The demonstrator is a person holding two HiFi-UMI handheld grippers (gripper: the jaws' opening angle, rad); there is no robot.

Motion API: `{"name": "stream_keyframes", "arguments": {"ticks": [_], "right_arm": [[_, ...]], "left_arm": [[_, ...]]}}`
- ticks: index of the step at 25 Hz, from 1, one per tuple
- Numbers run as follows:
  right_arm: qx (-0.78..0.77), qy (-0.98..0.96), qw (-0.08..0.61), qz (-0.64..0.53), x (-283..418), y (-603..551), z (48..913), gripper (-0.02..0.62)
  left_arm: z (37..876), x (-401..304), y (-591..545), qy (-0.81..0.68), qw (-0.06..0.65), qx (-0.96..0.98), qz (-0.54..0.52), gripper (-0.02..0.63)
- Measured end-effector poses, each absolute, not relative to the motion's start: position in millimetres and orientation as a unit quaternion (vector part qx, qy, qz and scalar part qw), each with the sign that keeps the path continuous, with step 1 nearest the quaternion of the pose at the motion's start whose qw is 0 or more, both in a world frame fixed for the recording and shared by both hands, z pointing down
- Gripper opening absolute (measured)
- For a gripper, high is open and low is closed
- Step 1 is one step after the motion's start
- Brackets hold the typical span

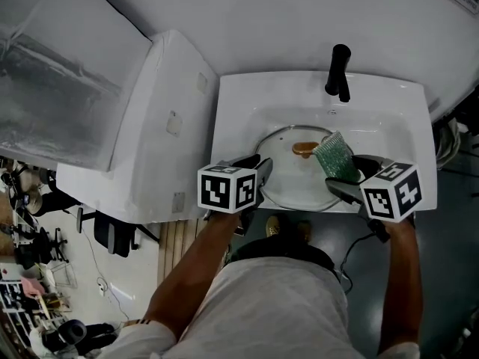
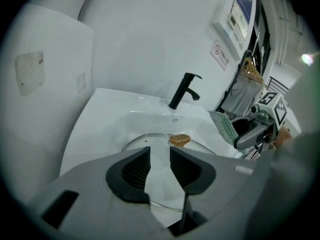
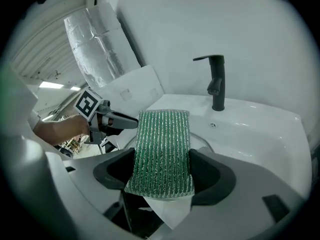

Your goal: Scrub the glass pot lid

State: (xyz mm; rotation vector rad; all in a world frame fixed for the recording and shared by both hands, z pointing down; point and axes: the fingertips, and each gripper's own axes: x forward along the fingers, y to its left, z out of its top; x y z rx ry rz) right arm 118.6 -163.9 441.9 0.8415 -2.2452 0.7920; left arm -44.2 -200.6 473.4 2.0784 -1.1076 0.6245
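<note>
A round glass pot lid [image 1: 288, 182] with a brown knob [image 1: 303, 149] lies flat in the basin of a white sink [image 1: 239, 103]. My left gripper [image 1: 262, 172] hangs over the lid's near left edge, open, with nothing between its pads. In the left gripper view the lid [image 2: 150, 141] and its knob [image 2: 179, 140] show just beyond the left gripper [image 2: 160, 166]. My right gripper [image 1: 346, 176] is shut on a green scouring pad [image 1: 337, 157], held above the lid's right side. The pad [image 3: 162, 154] stands upright between the right gripper's [image 3: 162, 173] pads.
A black faucet [image 1: 338, 72] rises at the back of the sink. A white cabinet [image 1: 150, 126] stands against the sink's left side, with a foil-wrapped block [image 1: 52, 73] beyond it. The person's torso is close to the sink's front edge.
</note>
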Motion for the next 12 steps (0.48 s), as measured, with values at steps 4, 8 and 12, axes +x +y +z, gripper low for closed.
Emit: {"name": "stream_keyframes", "arguments": {"ticks": [4, 8, 12], "right_arm": [[0.323, -0.859, 0.275, 0.286, 109, -173, 421, 0.337], [0.328, -0.873, 0.246, 0.264, 95, -182, 403, 0.337], [0.334, -0.888, 0.207, 0.237, 80, -190, 381, 0.337]], "left_arm": [[449, -38, -207, -0.423, 0.327, 0.819, 0.208, 0.130], [420, -30, -215, -0.412, 0.299, 0.846, 0.159, 0.118], [393, -22, -220, -0.399, 0.262, 0.870, 0.123, 0.107]]}}
